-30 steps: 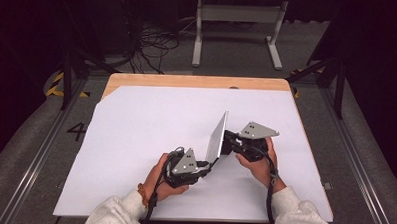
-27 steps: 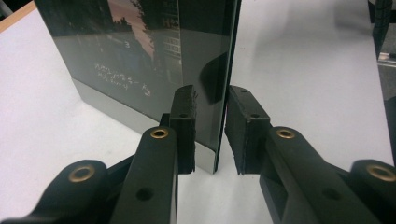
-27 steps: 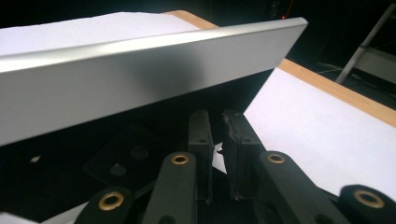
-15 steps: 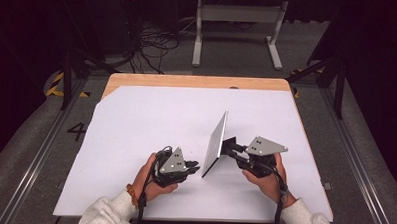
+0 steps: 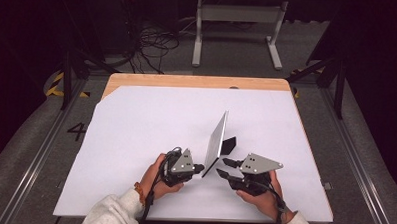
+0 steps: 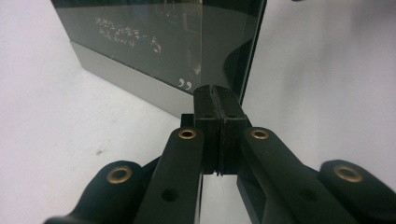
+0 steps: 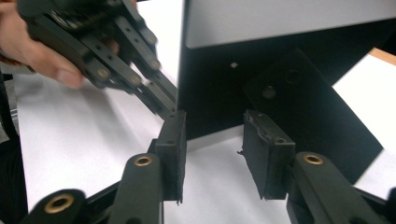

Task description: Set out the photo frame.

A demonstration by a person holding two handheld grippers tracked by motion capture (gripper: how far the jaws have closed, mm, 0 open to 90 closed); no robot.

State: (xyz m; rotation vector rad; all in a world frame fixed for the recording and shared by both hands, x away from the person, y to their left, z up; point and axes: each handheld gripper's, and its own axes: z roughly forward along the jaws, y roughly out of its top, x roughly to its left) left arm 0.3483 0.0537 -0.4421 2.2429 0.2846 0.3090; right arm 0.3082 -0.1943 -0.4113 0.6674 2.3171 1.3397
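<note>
A wooden table (image 5: 187,81) carries a white sheet (image 5: 136,130), where a framed panel (image 5: 216,140) stands upright.

Both forearms enter from the 6 o'clock edge of the high view, in pale sleeves. Left hand (image 5: 159,178) wraps the black two-jaw left gripper (image 5: 200,168), grey three-cornered plate on top, tips pointing toward 3 o'clock. In the left gripper view its pads (image 6: 205,109) sit pressed together — jaws have just been closing, pinched on the bottom edge of the thin upright panel (image 5: 216,141).

Right hand (image 5: 263,197) cradles the black two-jaw right gripper (image 5: 226,168) from below, tips pointing toward 10 o'clock. Its jaws have just been opening — pads (image 7: 265,149) stand apart with nothing pressed between them. The gripper tips lie near each other, not touching.
</note>
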